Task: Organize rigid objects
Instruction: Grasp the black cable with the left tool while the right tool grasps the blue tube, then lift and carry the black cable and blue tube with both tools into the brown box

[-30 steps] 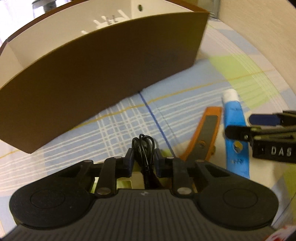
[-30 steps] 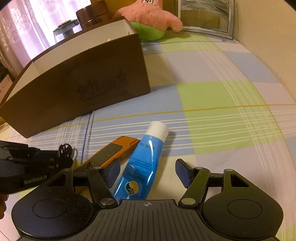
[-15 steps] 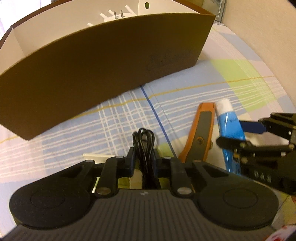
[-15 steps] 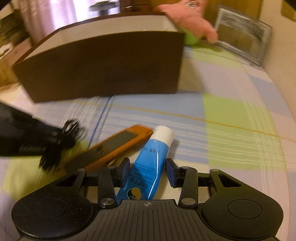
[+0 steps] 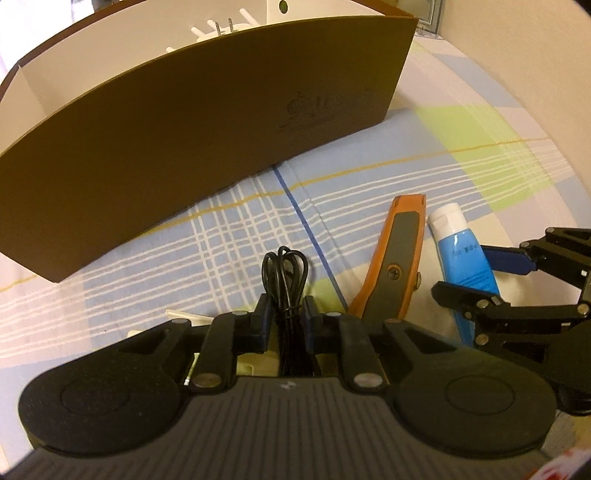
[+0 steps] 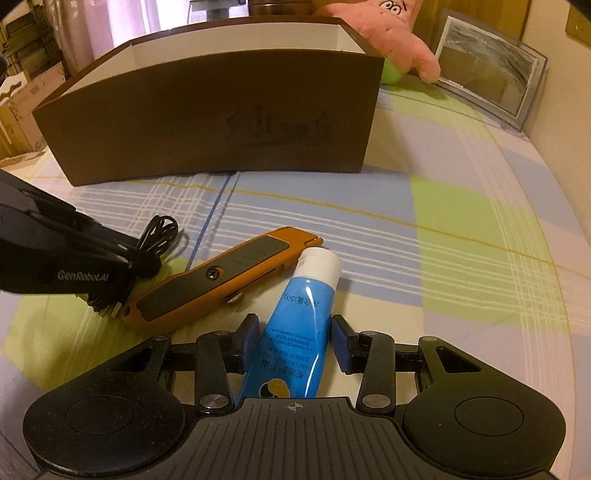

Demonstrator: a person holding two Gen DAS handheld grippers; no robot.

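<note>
Left wrist fisheye shows the left gripper (image 5: pixel 284 310) low over a plaid cloth (image 5: pixel 369 192), its jaws pinching a coiled black cable (image 5: pixel 284 269) whose loops stick out ahead of the blue pads toward 12 o'clock. A brown box (image 5: pixel 207 122) with a white interior stands beyond it, filling the view from 9 to 1 o'clock, and some white items poke above its rim. At 2 o'clock from the cable lies an orange utility knife (image 5: pixel 399 258), and just beside it, farther toward 3 o'clock, a blue tube (image 5: pixel 465 258) with a white cap. The right gripper (image 5: pixel 491 277) reaches in from 3 o'clock with one finger on either side of that tube. From the right wrist view, the right gripper (image 6: pixel 293 339) has its jaws spread on either side of the blue tube (image 6: pixel 299 332), the left pad close against it, though contact cannot be told, and the right pad a little apart from it; the tube lies flat on the cloth with its cap pointing to 12 o'clock. The knife (image 6: pixel 221 277) lies slanted just beside the tube at 10 o'clock, its tip near the cap. The left gripper (image 6: pixel 125 262) holds the cable (image 6: pixel 159 232) at 9 o'clock, near the knife's handle end. Behind the box (image 6: pixel 207 122), at 1 o'clock, sit a pink plush toy (image 6: pixel 395 33) and a framed picture (image 6: pixel 487 85).
</note>
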